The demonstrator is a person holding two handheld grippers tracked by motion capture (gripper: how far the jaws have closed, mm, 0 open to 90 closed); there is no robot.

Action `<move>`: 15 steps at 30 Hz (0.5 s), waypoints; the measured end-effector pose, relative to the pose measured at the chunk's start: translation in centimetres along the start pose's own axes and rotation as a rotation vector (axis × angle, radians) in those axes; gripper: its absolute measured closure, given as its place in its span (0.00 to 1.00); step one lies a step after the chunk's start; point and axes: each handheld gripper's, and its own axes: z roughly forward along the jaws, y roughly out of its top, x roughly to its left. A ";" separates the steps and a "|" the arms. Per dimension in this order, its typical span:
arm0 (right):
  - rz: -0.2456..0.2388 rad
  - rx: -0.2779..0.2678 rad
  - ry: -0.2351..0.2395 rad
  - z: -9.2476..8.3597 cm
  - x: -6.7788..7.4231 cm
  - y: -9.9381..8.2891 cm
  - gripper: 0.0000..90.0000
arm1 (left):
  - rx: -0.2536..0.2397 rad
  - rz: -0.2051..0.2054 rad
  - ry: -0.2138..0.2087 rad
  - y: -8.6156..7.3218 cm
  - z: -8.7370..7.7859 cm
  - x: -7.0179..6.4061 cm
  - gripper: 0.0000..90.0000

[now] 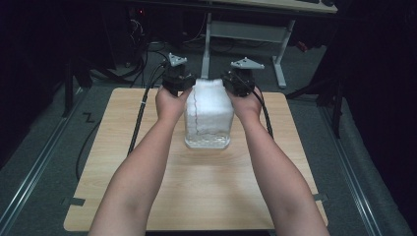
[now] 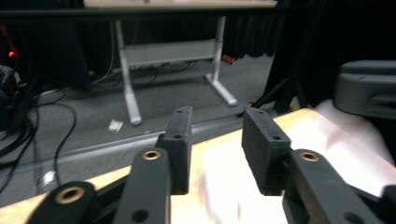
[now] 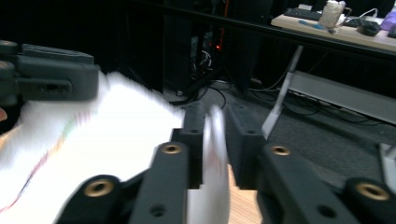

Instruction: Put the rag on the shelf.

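A white cloth [image 1: 209, 105] with a thin dark stitched line lies over a clear square container [image 1: 206, 141] standing mid-table. My left gripper [image 1: 188, 86] is at the cloth's far left top corner, and in the left gripper view its jaws [image 2: 217, 135] stand apart with blurred white cloth [image 2: 219, 196] low between them, untouched. My right gripper [image 1: 235, 84] is at the far right top corner. Seen in its own view, the right gripper [image 3: 215, 126] has a narrow gap with a blurred edge of the cloth [image 3: 107, 140] hanging loose in it.
The wooden table [image 1: 196, 191] carries the container alone. Cables [image 1: 140, 115] trail off its left side and another runs by the right forearm. Beyond the far edge are a grey floor and a white desk frame [image 1: 246, 32].
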 end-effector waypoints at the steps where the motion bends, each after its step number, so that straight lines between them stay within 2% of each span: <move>1: 0.000 0.000 0.000 0.0 0.0 0.0 0.83 | -0.009 0.007 0.010 -0.1 -0.1 0.0 0.69; 3: 0.011 0.002 0.017 0.0 0.0 -0.1 0.82 | -0.024 -0.007 -0.008 -0.2 -0.2 0.0 0.62; 5: 0.006 0.008 0.015 0.0 0.1 -0.2 0.82 | -0.023 -0.012 -0.012 -0.1 -0.2 -0.1 0.61; 13: 0.000 0.019 0.023 -0.3 0.2 -0.3 0.77 | -0.019 0.010 -0.027 -0.1 -0.6 -0.8 0.60; 15: 0.002 0.021 0.039 -0.4 0.3 -0.3 0.77 | -0.023 0.013 -0.028 -0.1 -0.8 -0.9 0.58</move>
